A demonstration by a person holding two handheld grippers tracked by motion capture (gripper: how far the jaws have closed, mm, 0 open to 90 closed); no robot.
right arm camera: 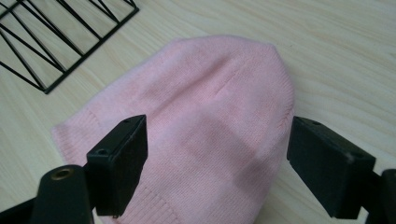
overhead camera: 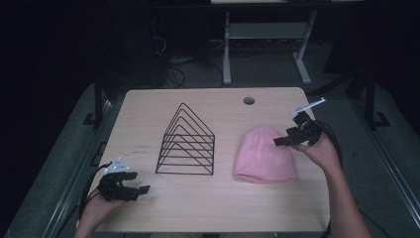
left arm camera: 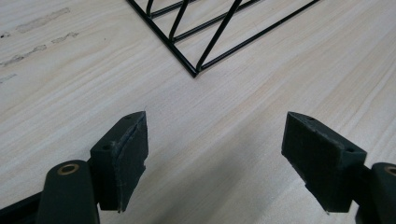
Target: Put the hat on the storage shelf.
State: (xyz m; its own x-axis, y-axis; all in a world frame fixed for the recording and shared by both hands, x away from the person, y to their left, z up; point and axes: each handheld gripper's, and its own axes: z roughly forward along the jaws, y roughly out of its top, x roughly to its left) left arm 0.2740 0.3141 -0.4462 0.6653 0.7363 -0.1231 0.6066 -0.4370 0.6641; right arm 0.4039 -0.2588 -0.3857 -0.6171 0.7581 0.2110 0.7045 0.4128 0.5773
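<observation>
The right gripper [right arm camera: 215, 154] hangs just above the pink beanie [right arm camera: 205, 121], jaws spread wide with nothing between them. The beanie lies flat on the wooden table [overhead camera: 208, 208], right of centre, just beside the black wire rack [overhead camera: 187, 143]. The left gripper [overhead camera: 141, 191] hovers at the near left corner, jaws wide open and empty.

Bare table [overhead camera: 218, 198] lies open near both grippers; the wire rack [overhead camera: 187, 144] blocks the middle.
</observation>
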